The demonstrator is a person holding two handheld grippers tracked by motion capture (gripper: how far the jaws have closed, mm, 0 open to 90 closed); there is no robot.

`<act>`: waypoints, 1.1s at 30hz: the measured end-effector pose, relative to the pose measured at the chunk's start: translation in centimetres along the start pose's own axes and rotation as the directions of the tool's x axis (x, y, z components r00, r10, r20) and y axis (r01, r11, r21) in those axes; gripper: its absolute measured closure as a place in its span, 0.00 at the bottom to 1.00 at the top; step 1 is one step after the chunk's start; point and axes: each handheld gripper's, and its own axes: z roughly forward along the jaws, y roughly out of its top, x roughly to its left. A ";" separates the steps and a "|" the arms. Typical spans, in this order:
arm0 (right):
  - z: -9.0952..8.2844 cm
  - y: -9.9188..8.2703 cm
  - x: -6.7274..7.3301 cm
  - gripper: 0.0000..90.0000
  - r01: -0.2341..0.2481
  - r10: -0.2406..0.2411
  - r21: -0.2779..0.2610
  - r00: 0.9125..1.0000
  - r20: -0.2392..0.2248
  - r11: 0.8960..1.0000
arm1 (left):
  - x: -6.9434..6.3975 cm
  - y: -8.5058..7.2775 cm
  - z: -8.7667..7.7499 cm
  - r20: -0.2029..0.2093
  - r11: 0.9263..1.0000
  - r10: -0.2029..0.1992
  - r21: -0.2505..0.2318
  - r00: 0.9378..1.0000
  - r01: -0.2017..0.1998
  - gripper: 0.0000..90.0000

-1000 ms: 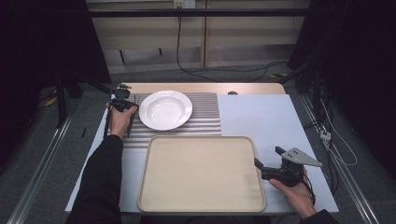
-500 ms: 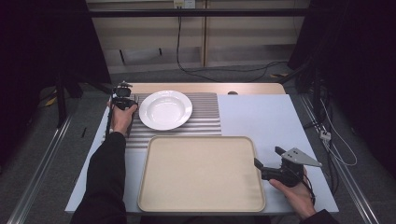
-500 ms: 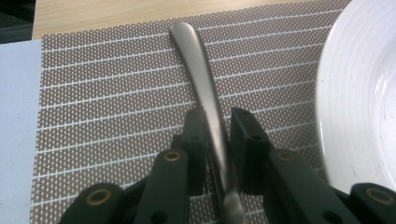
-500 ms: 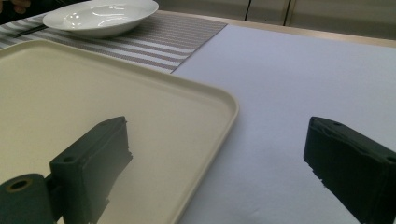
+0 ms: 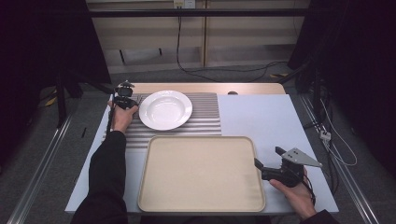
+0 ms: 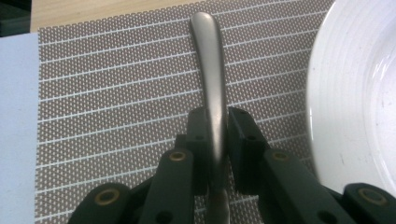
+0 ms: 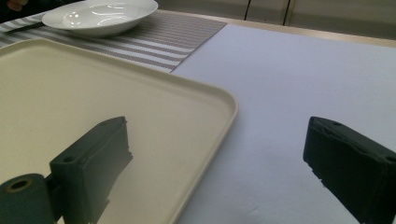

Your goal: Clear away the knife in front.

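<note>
Two claws in my hands. My left claw [image 6: 215,140]: jaws just closing, now pinching metal utensil handle [image 6: 210,70] lying on striped placemat [image 6: 116,93], just left of white plate [image 6: 355,93]. Placemat on far-left part of bench [image 5: 271,116]. My right claw [image 7: 215,154]: jaws spread, nothing between, straddling right rim of beige tray [image 7: 205,102] at bench's near edge.

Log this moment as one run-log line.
left gripper: fingers just closing, pinching utensil handle on striped mat | right gripper: open beside tray | plate: on mat
</note>
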 end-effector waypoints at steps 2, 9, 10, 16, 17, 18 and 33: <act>0.0 0.0 0.0 0.08 -0.001 0.001 0.001 1.000 -0.001 1.000 | 0.0 0.0 0.0 0.001 1.000 0.001 0.005 1.000 -0.001 0.89; 0.0 0.0 0.0 0.08 0.000 0.000 0.001 1.000 0.001 1.000 | 0.2 -0.2 -0.3 0.022 1.000 -0.007 0.005 1.000 0.007 0.89; 0.0 0.0 0.0 0.08 0.000 0.000 0.001 1.000 0.001 1.000 | 0.2 -0.3 -0.3 0.024 1.000 -0.011 0.002 1.000 0.011 0.89; 0.0 0.0 0.0 0.08 -0.001 0.001 0.001 1.000 0.001 1.000 | 0.4 -0.4 -0.4 0.035 1.000 -0.016 0.005 0.999 0.016 0.89; 0.0 0.0 0.0 0.08 -0.002 0.002 0.002 1.000 0.002 1.000 | 0.4 -0.4 -0.5 0.040 1.000 -0.016 0.008 0.999 0.016 0.89; 0.1 0.1 0.0 0.08 -0.003 0.003 0.002 1.000 0.001 1.000 | 0.4 -0.4 -0.5 0.043 1.000 -0.018 0.014 0.999 0.018 0.89; 0.1 0.1 0.1 0.08 -0.004 0.004 0.003 1.000 0.000 1.000 | 0.6 -0.3 -2.0 0.068 1.000 -0.001 0.005 0.998 0.000 0.89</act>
